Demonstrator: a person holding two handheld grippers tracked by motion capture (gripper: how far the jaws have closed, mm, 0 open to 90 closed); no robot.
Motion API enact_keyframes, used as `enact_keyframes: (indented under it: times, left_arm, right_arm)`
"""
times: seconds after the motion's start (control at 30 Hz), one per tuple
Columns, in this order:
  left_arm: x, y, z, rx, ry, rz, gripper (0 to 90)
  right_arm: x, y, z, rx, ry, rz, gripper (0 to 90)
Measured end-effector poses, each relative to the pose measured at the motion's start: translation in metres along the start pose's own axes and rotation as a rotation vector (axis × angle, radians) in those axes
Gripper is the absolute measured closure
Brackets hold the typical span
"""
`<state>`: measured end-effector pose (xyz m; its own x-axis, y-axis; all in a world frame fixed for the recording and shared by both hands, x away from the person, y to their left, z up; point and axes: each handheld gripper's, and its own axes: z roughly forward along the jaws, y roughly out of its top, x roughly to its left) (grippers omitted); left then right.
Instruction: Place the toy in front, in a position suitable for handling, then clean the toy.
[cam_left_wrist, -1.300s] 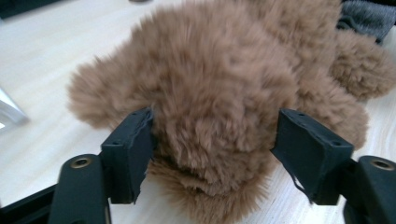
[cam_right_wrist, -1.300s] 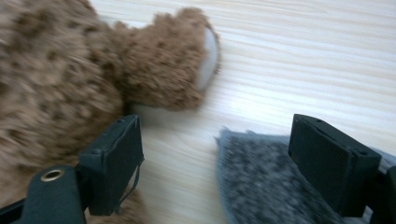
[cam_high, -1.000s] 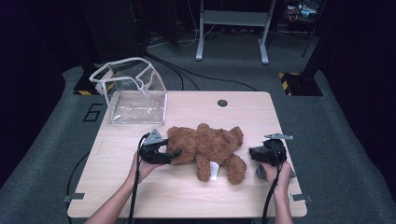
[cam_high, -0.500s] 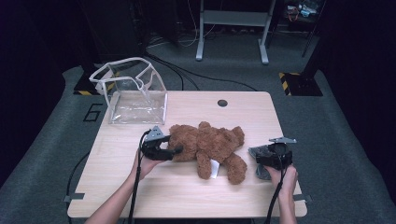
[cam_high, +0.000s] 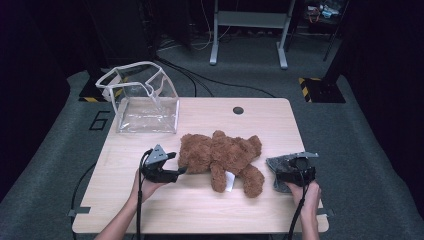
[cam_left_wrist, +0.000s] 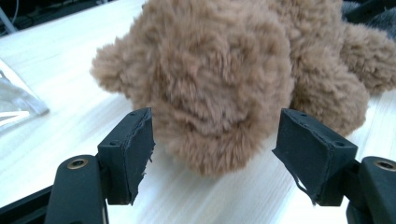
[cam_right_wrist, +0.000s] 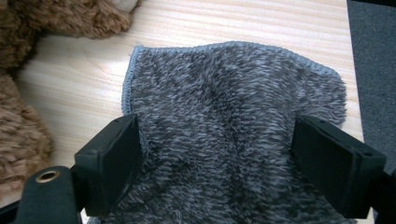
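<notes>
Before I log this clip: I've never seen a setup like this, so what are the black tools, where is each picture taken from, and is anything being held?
A person sits at a wooden table with a hand-held two-jaw gripper in each hand. One picture looks down from above; the other two come from small cameras riding on each gripper, looking out along its black jaws.

On the table lie a brown teddy bear, a clear plastic bag at the far left, and a grey fuzzy cloth near the right edge.

The left gripper has its jaws on either side of the teddy bear's head; they have just been opening, and the pads do not press on it. The right gripper hangs over the cloth with its jaws apart. Nothing is held.
</notes>
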<state>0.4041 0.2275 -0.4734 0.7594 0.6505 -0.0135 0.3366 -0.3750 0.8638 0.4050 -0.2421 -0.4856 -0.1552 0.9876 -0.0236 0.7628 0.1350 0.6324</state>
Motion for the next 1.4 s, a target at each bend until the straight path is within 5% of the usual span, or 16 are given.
enact_keyframes:
  times: [0.27,0.53,0.8,1.0,1.13,1.4]
  left_arm:
    - [-0.005,-0.008,0.005,0.020,0.017,-0.004,34.6]
    - [-0.008,-0.012,0.019,0.043,0.038,-0.007,55.4]
    - [-0.004,-0.018,0.020,-0.005,0.027,-0.039,74.3]
    - [-0.008,-0.029,0.022,-0.069,0.060,-0.010,77.9]
    - [-0.007,-0.038,0.025,-0.121,0.054,-0.049,81.7]
    - [-0.004,-0.040,0.025,-0.108,0.037,-0.057,86.9]
  right_arm:
    - [0.000,-0.001,0.006,0.023,-0.014,-0.002,15.5]
    - [0.001,-0.003,0.011,0.049,-0.014,-0.002,15.8]
    - [-0.002,-0.010,0.018,0.046,0.026,0.035,29.3]
    - [-0.003,-0.013,0.017,0.025,0.035,0.032,36.0]
    - [-0.001,-0.013,0.015,0.026,0.038,0.016,44.1]
    - [-0.003,-0.012,0.014,0.034,0.038,0.026,51.2]
